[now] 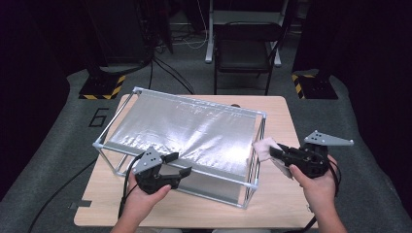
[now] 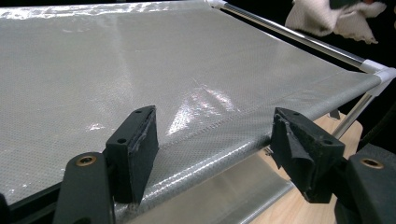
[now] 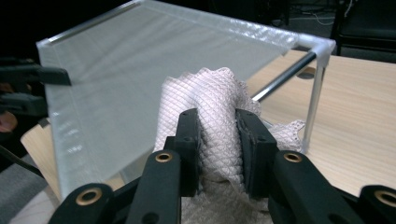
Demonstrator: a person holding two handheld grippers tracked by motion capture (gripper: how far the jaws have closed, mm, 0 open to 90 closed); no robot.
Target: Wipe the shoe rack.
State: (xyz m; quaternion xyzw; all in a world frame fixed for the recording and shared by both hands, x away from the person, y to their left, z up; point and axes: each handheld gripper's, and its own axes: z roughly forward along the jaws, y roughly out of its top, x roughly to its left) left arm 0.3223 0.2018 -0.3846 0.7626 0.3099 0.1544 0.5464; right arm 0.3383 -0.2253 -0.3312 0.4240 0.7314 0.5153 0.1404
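Left gripper (image 1: 179, 164), jaws apart, at near edge of rack (image 1: 121, 112): thin metal rods, white corner joints, glossy woven mesh sheet (image 1: 184, 128) on top. Wooden table (image 1: 277, 194) beneath. Right gripper (image 1: 275, 151) clamped on cloth (image 1: 265, 146), white, quilted, crumpled, just beside rack's right edge.

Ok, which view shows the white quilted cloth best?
The right gripper view: the white quilted cloth sits close up, pinched between the right gripper jaws. The high view shows it small beside the rack's corner; the left gripper view catches it at the top edge.
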